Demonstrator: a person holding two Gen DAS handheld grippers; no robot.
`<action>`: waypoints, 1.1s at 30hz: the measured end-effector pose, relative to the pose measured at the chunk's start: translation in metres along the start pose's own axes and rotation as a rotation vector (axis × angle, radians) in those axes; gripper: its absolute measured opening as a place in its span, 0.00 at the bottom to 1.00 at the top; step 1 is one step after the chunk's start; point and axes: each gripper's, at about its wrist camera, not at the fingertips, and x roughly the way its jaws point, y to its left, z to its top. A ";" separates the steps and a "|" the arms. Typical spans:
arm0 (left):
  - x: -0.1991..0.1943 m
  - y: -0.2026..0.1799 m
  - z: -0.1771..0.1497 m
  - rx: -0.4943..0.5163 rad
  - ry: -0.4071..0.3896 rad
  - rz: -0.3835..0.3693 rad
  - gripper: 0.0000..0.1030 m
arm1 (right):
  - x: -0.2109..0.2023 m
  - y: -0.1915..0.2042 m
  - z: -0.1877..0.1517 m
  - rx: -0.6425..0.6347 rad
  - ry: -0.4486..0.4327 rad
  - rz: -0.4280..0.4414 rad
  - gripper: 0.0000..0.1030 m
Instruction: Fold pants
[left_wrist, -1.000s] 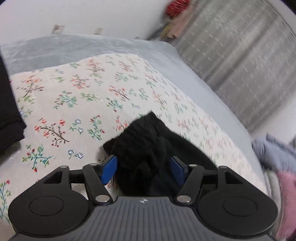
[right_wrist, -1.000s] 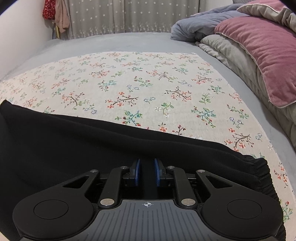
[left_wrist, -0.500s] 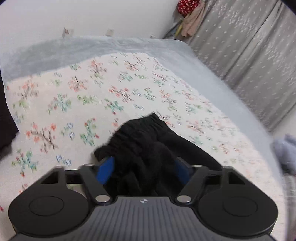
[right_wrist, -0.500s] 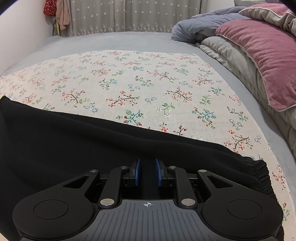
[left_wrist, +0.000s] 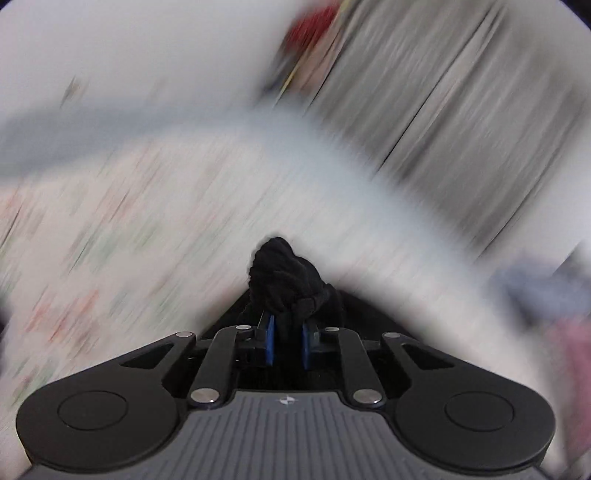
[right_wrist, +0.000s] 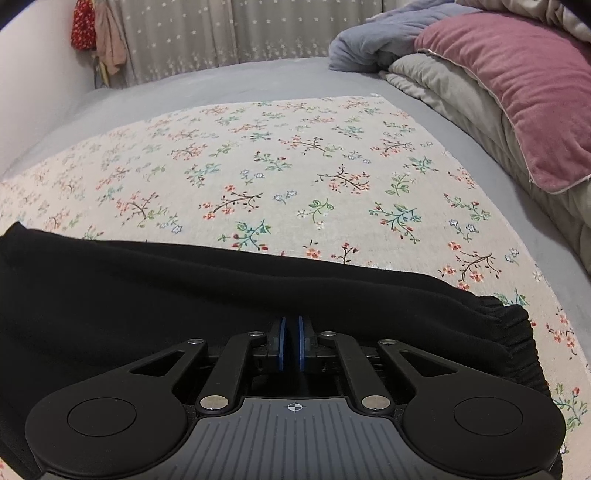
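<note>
The black pants (right_wrist: 147, 295) lie across the floral sheet (right_wrist: 295, 166) in the right wrist view, with an elastic cuff (right_wrist: 517, 332) at the right. My right gripper (right_wrist: 290, 341) is shut on the pants fabric, blue pads nearly together. In the left wrist view my left gripper (left_wrist: 287, 341) is shut on a bunched black end of the pants (left_wrist: 284, 280), lifted off the bed. That view is heavily motion-blurred.
A pink pillow (right_wrist: 517, 92), a grey blanket (right_wrist: 461, 96) and a blue-grey duvet (right_wrist: 376, 40) are piled at the right of the bed. A grey starred curtain (right_wrist: 221, 33) and hanging clothes (right_wrist: 96, 33) stand behind. A white wall (right_wrist: 33, 92) lies at the left.
My left gripper has closed on the bunched pants end and is swinging fast, blurring its view. My right gripper has closed a little tighter and hardly moved.
</note>
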 end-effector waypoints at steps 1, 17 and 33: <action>0.001 0.009 -0.009 -0.002 0.014 -0.011 0.38 | -0.001 -0.001 0.000 0.003 0.003 0.004 0.04; -0.059 -0.018 0.022 -0.064 -0.140 0.114 0.98 | -0.024 -0.022 0.011 0.037 -0.045 0.034 0.16; 0.022 -0.064 0.076 0.087 -0.083 0.187 1.00 | 0.055 0.230 0.119 -0.299 0.005 0.636 0.29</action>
